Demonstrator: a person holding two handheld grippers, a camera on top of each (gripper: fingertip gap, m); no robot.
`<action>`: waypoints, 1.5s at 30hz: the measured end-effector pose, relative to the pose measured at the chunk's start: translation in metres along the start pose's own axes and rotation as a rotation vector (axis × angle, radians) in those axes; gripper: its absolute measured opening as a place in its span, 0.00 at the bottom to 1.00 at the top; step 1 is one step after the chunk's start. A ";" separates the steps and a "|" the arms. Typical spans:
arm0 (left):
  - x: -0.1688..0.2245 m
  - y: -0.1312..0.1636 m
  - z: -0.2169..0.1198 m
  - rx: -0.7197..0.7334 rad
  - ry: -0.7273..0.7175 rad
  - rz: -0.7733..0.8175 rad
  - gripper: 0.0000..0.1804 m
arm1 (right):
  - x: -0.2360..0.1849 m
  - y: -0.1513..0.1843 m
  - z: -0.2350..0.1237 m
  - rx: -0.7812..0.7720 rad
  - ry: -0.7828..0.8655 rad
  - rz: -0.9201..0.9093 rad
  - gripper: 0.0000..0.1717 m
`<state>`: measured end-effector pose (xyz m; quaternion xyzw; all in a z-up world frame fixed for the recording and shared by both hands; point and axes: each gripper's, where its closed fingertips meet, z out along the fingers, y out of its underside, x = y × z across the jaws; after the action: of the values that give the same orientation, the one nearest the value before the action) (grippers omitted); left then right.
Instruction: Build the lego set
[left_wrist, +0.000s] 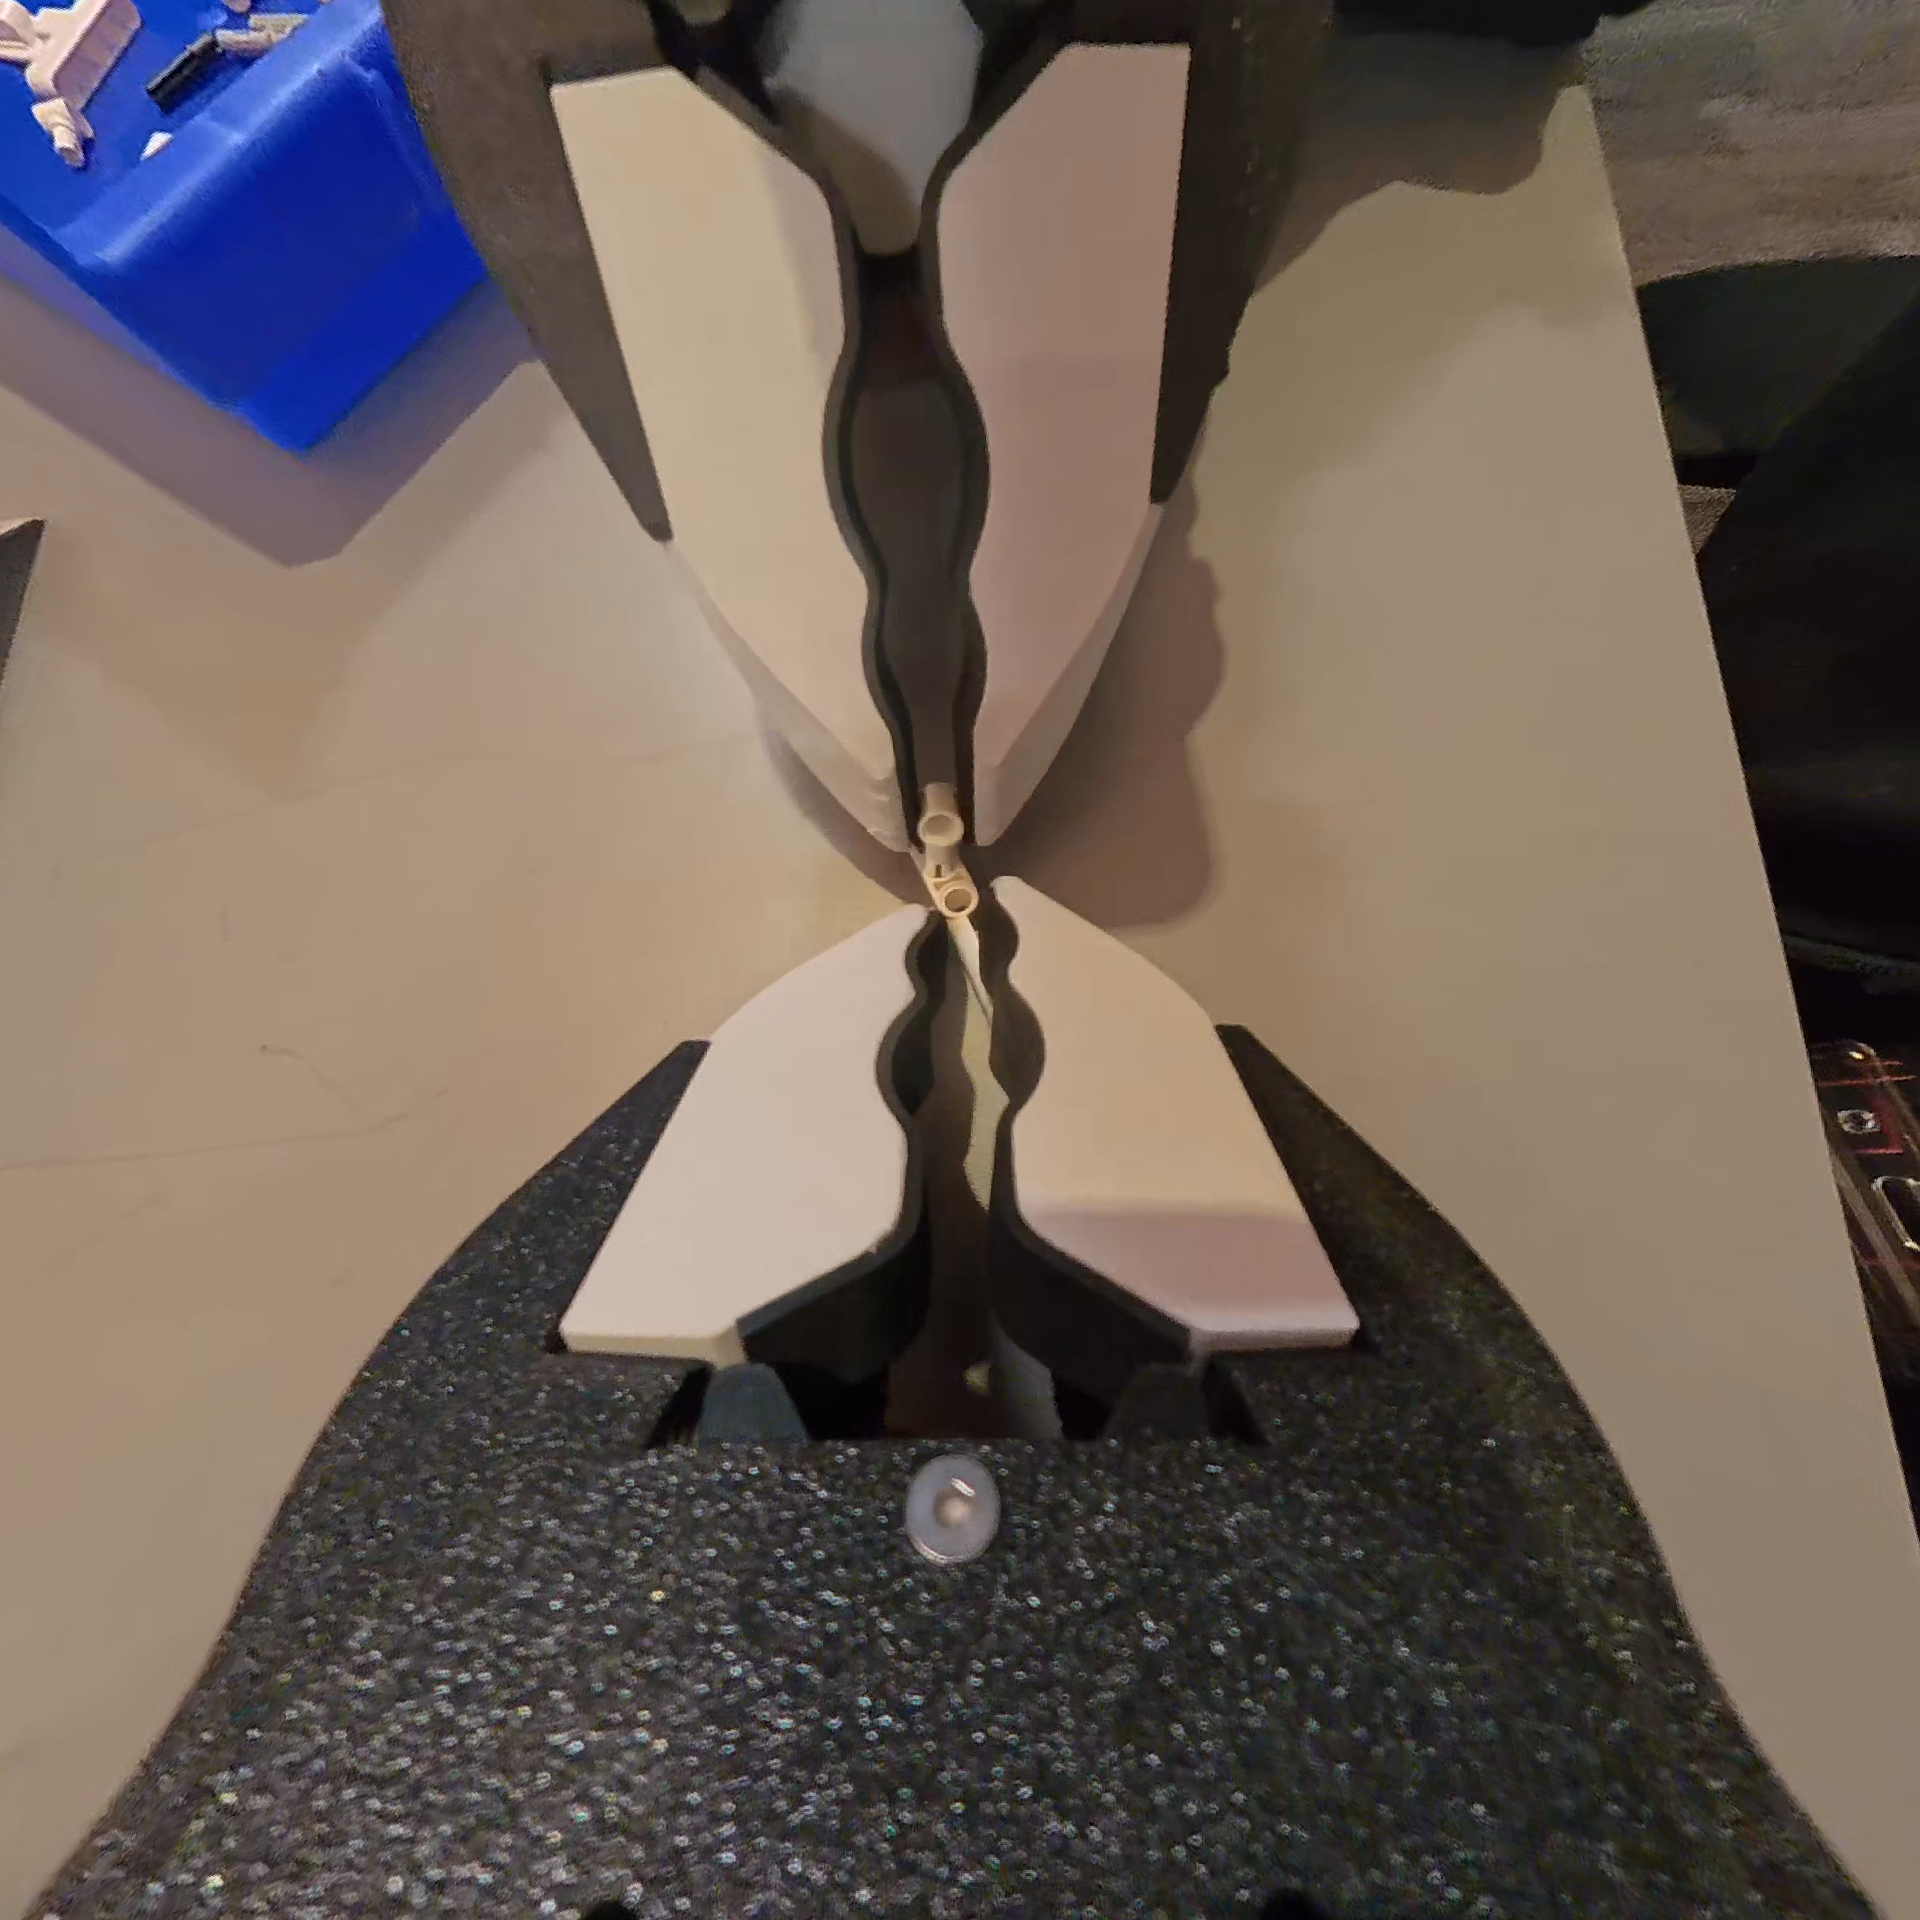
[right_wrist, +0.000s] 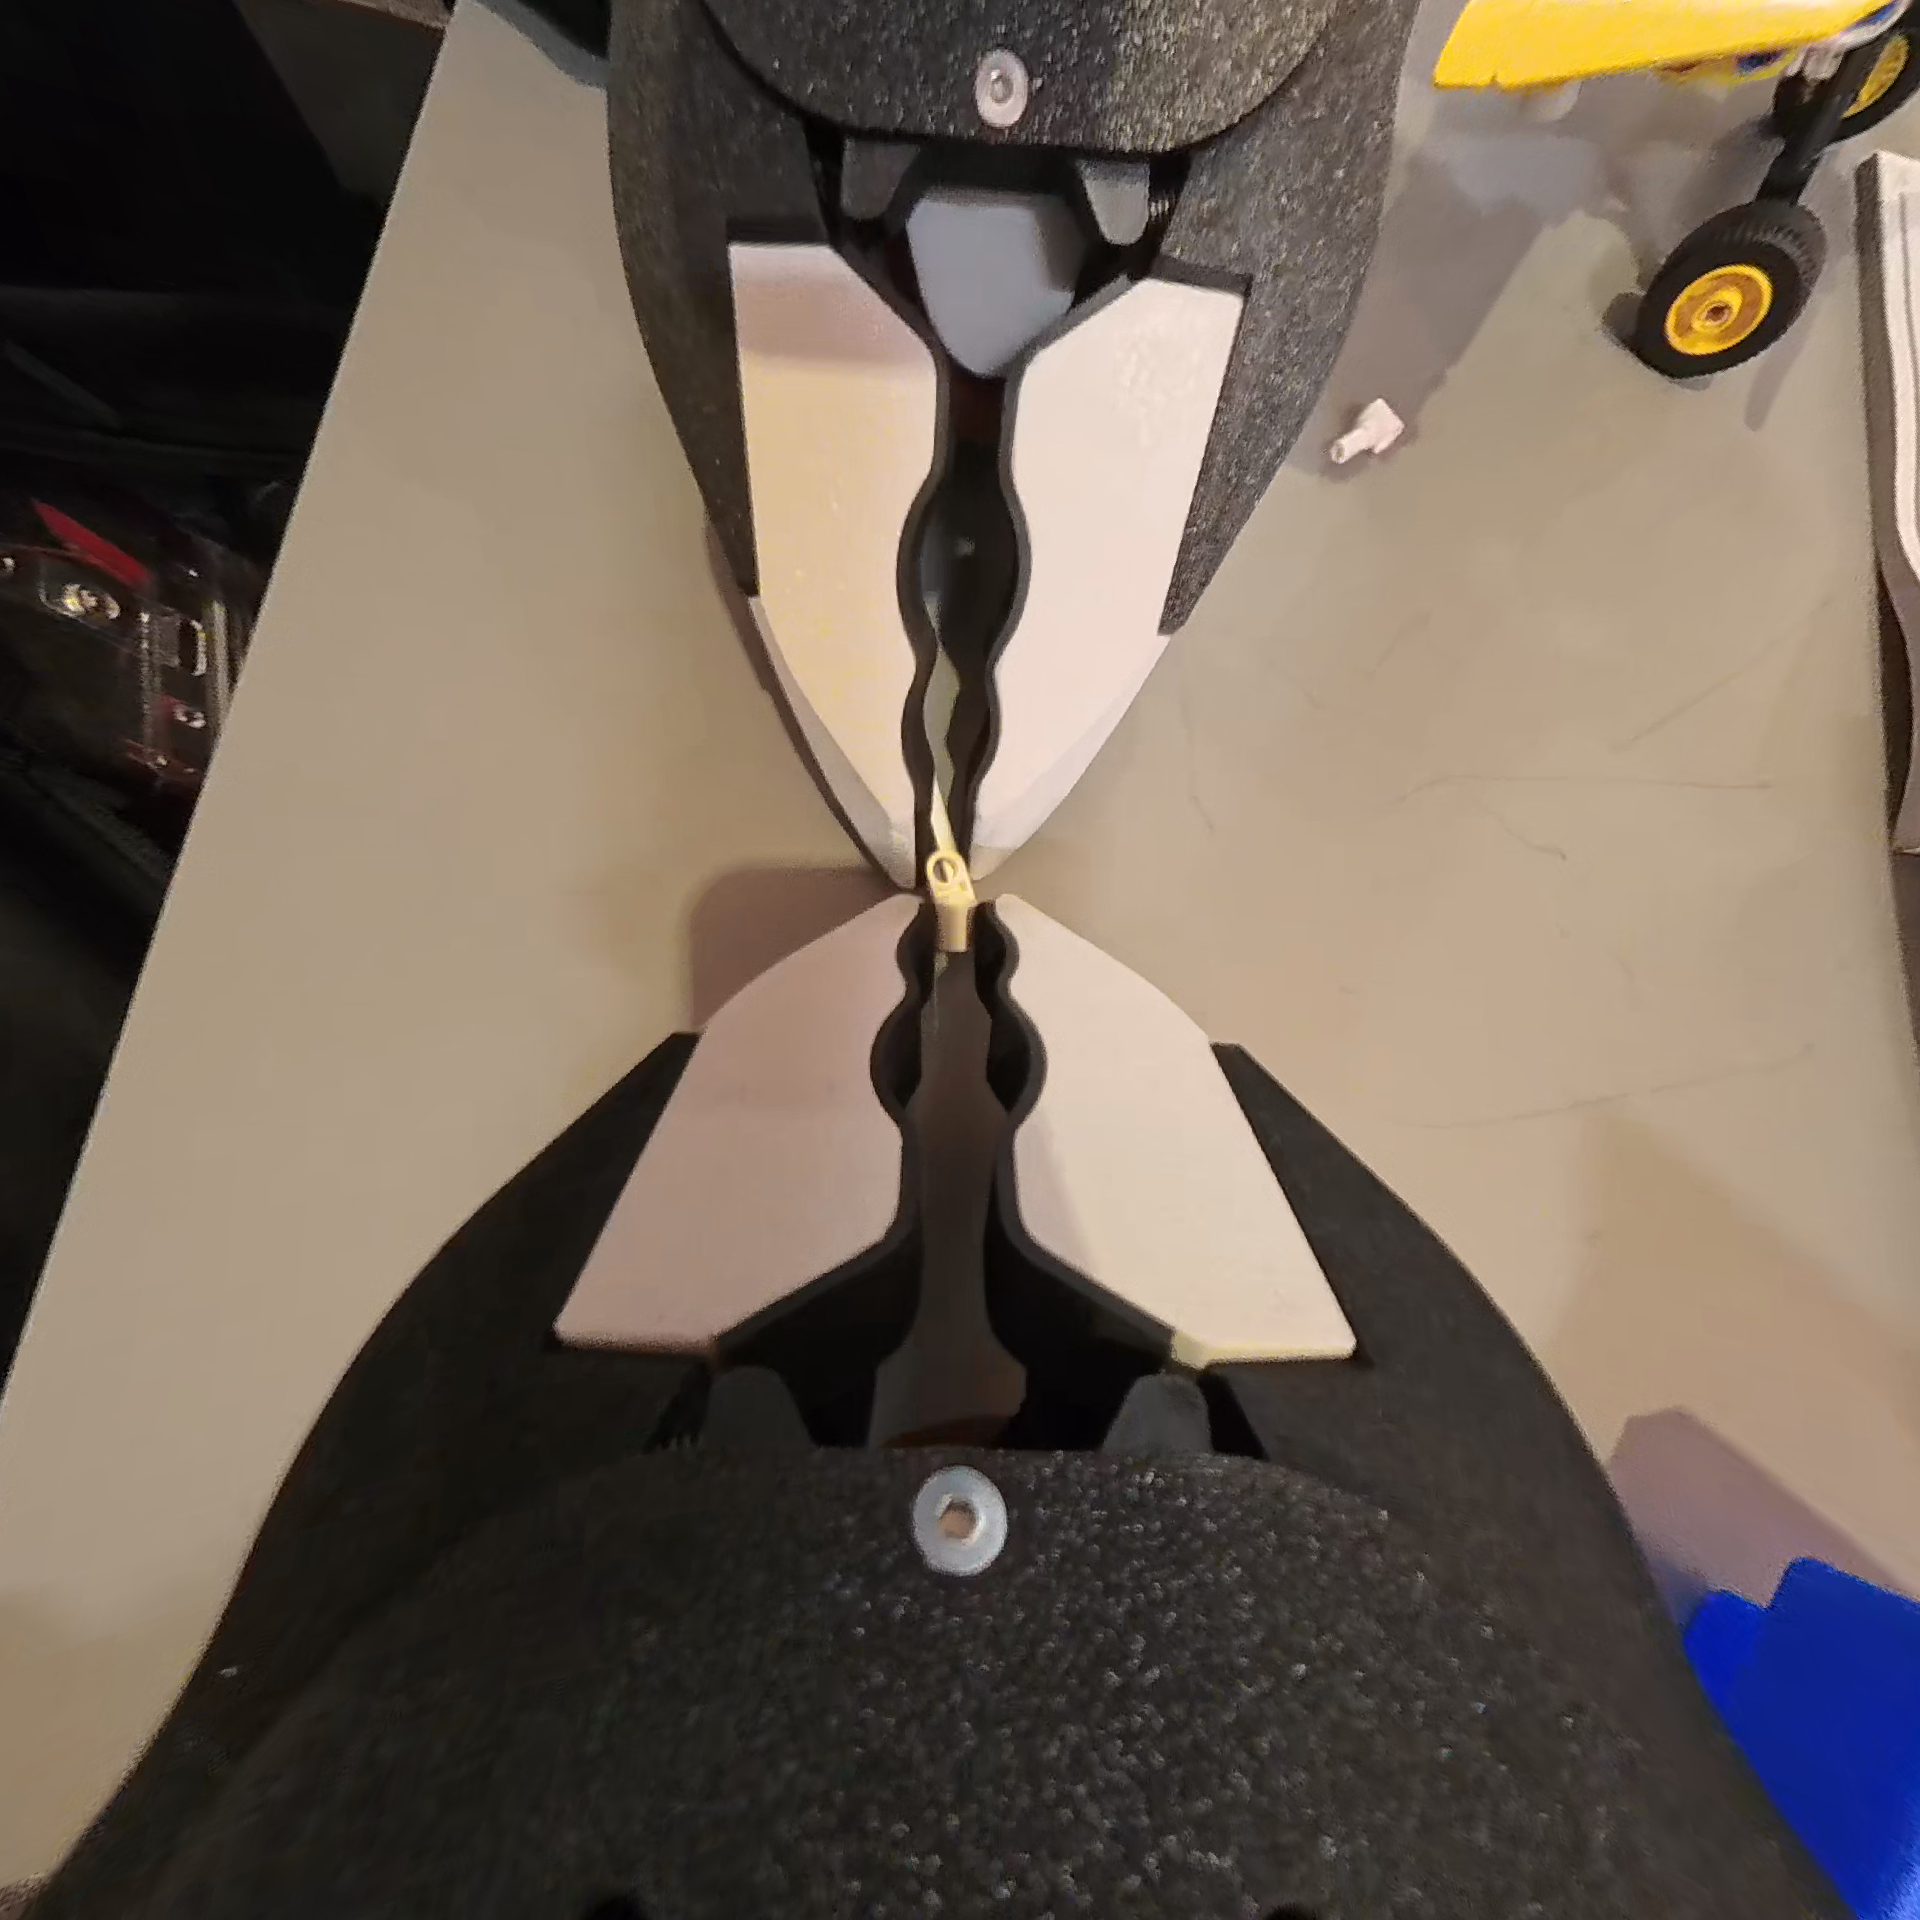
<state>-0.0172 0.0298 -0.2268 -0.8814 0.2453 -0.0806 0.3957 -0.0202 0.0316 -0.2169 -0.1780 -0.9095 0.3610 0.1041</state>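
My two grippers meet tip to tip above a beige table (left_wrist: 416, 831). My left gripper (left_wrist: 961, 916) is shut on a small cream connector piece (left_wrist: 954, 894) with a round hole at its end. My right gripper (left_wrist: 940, 831) comes in from the top of the left wrist view and is shut on a second small cream tube piece (left_wrist: 940, 824). The two pieces touch end to end. In the right wrist view my right gripper (right_wrist: 954, 920) pinches its cream piece (right_wrist: 952, 927). Opposite it, the left gripper (right_wrist: 943, 860) holds the ringed piece (right_wrist: 943, 871).
A blue bin (left_wrist: 239, 239) with pale loose parts stands at the left gripper's far left; it also shows in the right wrist view (right_wrist: 1818, 1714). A yellow-wheeled toy vehicle (right_wrist: 1725, 291), a small white part (right_wrist: 1369, 431) and a paper booklet (right_wrist: 1886, 416) lie nearby. Dark bags (right_wrist: 104, 623) sit past the table edge. The grippers are tip to tip, or close to it.
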 end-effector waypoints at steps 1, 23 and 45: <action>0.000 0.000 0.000 0.000 0.004 0.001 0.03 | 0.000 0.000 0.000 -0.004 -0.016 -0.003 0.04; 0.001 -0.012 -0.005 0.072 -0.066 0.146 0.03 | -0.005 -0.007 -0.008 0.034 -0.270 0.096 0.04; -0.001 -0.014 -0.012 0.125 -0.032 0.136 0.03 | -0.002 -0.013 -0.008 0.079 -0.218 0.017 0.04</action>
<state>-0.0171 0.0305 -0.2082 -0.8373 0.2927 -0.0544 0.4586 -0.0192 0.0270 -0.2023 -0.1412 -0.8990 0.4146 0.0085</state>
